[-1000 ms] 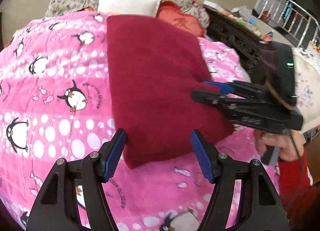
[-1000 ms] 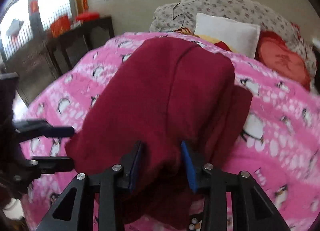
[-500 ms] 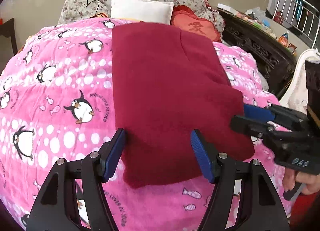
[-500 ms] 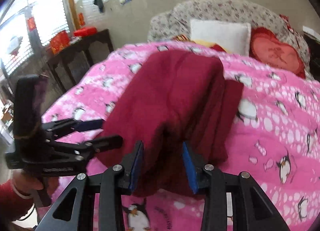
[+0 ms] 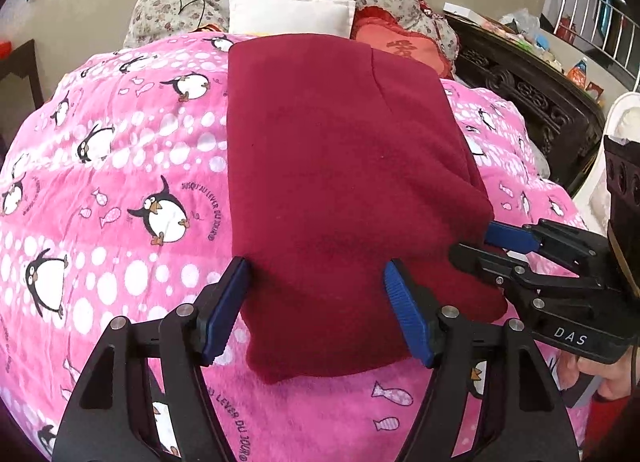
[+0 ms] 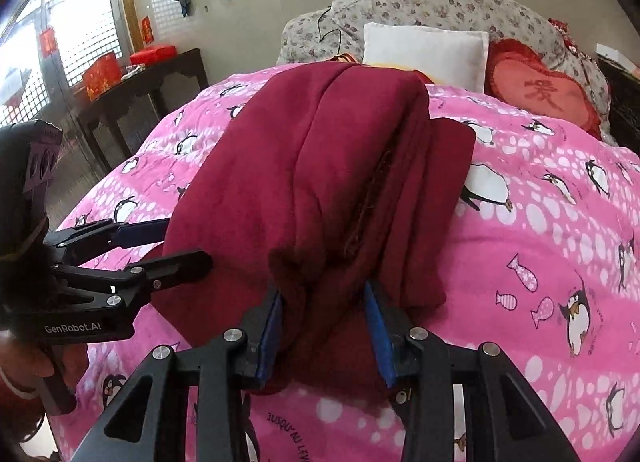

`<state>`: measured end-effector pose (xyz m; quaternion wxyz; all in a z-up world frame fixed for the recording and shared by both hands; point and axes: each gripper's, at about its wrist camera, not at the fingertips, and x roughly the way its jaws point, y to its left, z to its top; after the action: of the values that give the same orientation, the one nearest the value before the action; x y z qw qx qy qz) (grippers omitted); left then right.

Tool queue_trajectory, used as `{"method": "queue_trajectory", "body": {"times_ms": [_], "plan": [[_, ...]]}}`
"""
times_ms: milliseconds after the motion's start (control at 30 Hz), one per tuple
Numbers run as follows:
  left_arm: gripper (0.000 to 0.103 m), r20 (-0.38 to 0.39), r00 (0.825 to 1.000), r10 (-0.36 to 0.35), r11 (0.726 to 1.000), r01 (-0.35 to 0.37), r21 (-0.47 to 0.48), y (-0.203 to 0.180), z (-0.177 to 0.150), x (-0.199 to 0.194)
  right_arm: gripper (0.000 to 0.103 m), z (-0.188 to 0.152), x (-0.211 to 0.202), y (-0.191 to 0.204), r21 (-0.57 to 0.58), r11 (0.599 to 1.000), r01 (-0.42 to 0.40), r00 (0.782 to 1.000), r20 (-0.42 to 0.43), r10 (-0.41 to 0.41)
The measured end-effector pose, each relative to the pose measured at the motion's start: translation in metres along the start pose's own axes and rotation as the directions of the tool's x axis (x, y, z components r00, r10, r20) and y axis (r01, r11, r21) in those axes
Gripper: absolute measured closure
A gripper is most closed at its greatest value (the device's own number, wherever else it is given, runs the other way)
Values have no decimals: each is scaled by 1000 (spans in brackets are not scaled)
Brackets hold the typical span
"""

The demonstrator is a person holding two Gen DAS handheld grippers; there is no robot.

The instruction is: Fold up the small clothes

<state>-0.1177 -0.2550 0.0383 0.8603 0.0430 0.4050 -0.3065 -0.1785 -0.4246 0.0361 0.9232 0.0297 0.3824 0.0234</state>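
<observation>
On the bed's pink penguin blanket (image 5: 120, 189) lies the folded maroon garment (image 5: 344, 165). Left gripper (image 5: 316, 308) is opening, its fingers straddling the near edge without pinching. Right gripper (image 6: 326, 326) pinches a bunched corner; lower it squarely before releasing, keeping edges aligned.

A bed (image 5: 120, 181) covered by a pink penguin blanket (image 6: 560, 221) carries a folded dark red garment (image 5: 340, 181). A white pillow (image 5: 292, 15) and a red heart-shaped cushion (image 6: 540, 93) lie at its head.

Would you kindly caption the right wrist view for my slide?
Right gripper pinches the folded red garment's near edge on a penguin blanket; left gripper opens alongside.
</observation>
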Motion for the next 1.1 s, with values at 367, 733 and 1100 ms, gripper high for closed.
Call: {"method": "queue_trajectory", "body": {"times_ms": [367,733,1100], "plan": [[32,47,998,-52,994,56,-96,20,8,-21,46,4,-39,-25,240,961,-141,984,143,109],[27,34,972,-234,933,234,-272,52,37,6,23,32,9,-68,453,871,-191,980,138,143],[19,3,932,-363,872,341,-351,66,45,53,14,37,35,-56,365,901,-232,967,189,173]]}}
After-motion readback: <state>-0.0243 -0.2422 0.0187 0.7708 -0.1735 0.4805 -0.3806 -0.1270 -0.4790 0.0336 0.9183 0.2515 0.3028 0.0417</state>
